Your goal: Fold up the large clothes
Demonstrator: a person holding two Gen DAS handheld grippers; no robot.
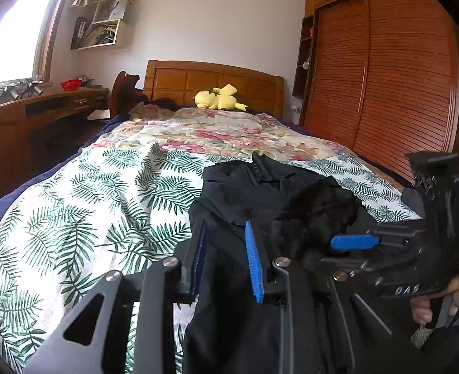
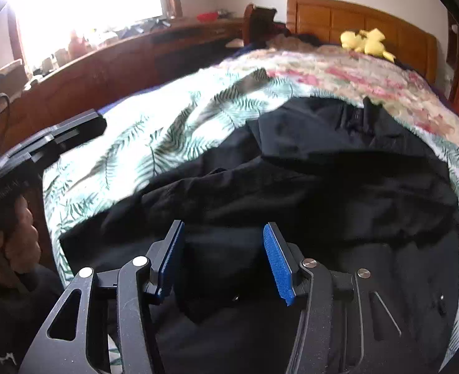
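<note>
Black garment (image 1: 260,193) lies crumpled on bed (image 1: 104,187), lower centre-right. Left hand-held gripper (image 1: 226,258) pinches its near edge; right hand-held gripper (image 2: 223,261) half-wide above the cloth, gripping nothing. Next: right grabs edge, then fold.

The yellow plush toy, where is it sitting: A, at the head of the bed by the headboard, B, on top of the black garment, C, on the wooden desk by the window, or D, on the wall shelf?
A: the yellow plush toy lies at the far end of the bed, right in front of the wooden headboard, well away from the black garment.
</note>
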